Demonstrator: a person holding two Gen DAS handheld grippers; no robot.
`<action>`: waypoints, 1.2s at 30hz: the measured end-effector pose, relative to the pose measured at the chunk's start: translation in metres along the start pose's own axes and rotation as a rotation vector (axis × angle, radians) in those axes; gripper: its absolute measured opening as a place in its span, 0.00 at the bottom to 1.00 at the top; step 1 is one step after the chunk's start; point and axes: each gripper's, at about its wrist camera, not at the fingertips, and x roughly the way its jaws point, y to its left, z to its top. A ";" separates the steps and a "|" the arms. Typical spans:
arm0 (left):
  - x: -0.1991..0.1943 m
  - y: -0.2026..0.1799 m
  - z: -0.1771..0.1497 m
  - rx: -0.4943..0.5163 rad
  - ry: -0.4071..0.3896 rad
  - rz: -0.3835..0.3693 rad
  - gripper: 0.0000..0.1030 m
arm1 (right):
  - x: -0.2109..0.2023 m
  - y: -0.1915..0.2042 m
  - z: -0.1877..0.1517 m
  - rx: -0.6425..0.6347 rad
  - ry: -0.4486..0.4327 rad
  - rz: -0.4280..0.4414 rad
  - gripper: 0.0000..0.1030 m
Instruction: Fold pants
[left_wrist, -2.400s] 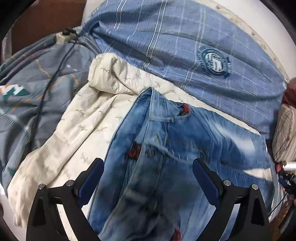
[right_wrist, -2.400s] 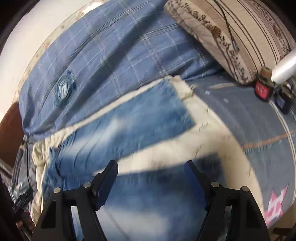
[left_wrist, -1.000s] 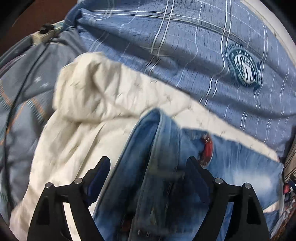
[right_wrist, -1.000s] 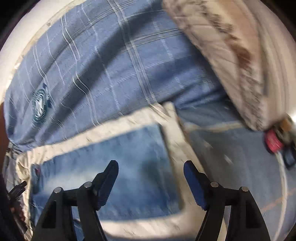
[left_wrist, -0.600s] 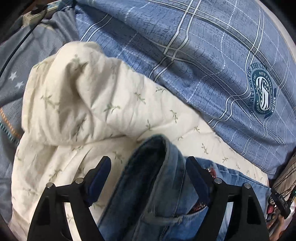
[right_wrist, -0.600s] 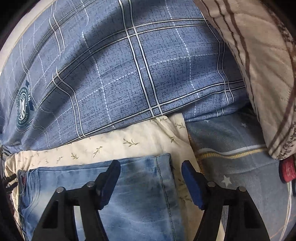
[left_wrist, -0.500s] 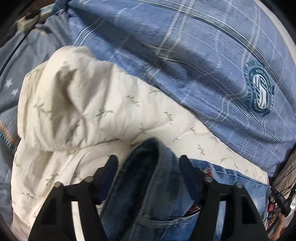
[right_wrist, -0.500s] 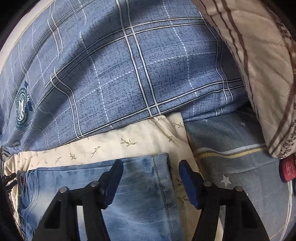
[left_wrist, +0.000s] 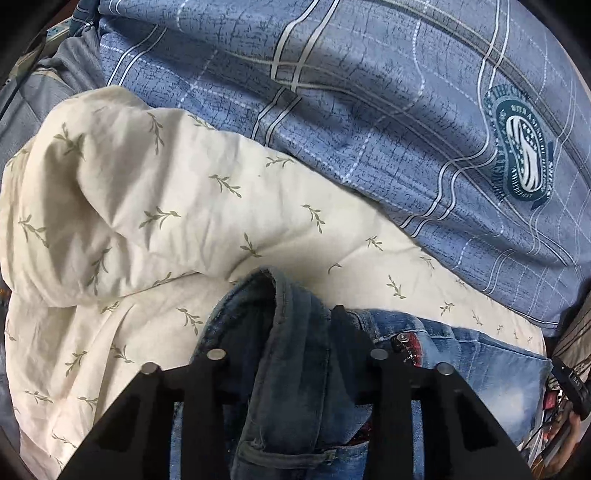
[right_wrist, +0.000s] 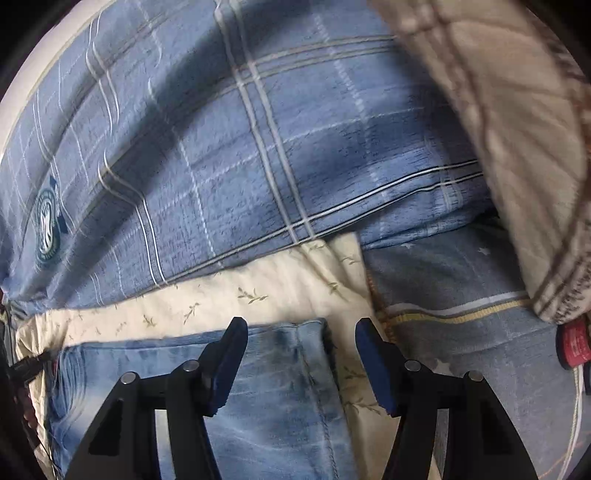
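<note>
Denim jeans (left_wrist: 295, 369) bunch thickly between the closing left gripper (left_wrist: 291, 339) jaws, while the right gripper (right_wrist: 299, 354) jaws, closing astride the hem, risk snagging the cream quilt (right_wrist: 258, 291).

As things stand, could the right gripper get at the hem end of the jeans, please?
Probably yes: the right gripper already straddles the jeans' hem, jaws closing, nothing lying over the denim there.

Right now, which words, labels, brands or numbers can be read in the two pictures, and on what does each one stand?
"THE CITY": top arc of the round teal badge printed on the blue plaid cover.
"WITH A": inner ring of the same badge; the rest of that ring is too small to read.
Red label at the right edge of the right wrist view: print too blurred to read.
Jeans: no readable text.
</note>
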 end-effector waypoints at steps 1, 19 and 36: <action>0.001 -0.001 0.000 0.000 0.001 0.001 0.35 | 0.003 0.002 0.000 -0.007 0.007 -0.007 0.46; 0.000 -0.002 0.005 0.017 -0.008 -0.014 0.07 | -0.015 0.024 -0.001 -0.077 -0.054 -0.088 0.17; -0.166 0.016 -0.055 0.020 -0.237 -0.155 0.06 | -0.136 0.012 -0.031 0.037 -0.214 0.037 0.17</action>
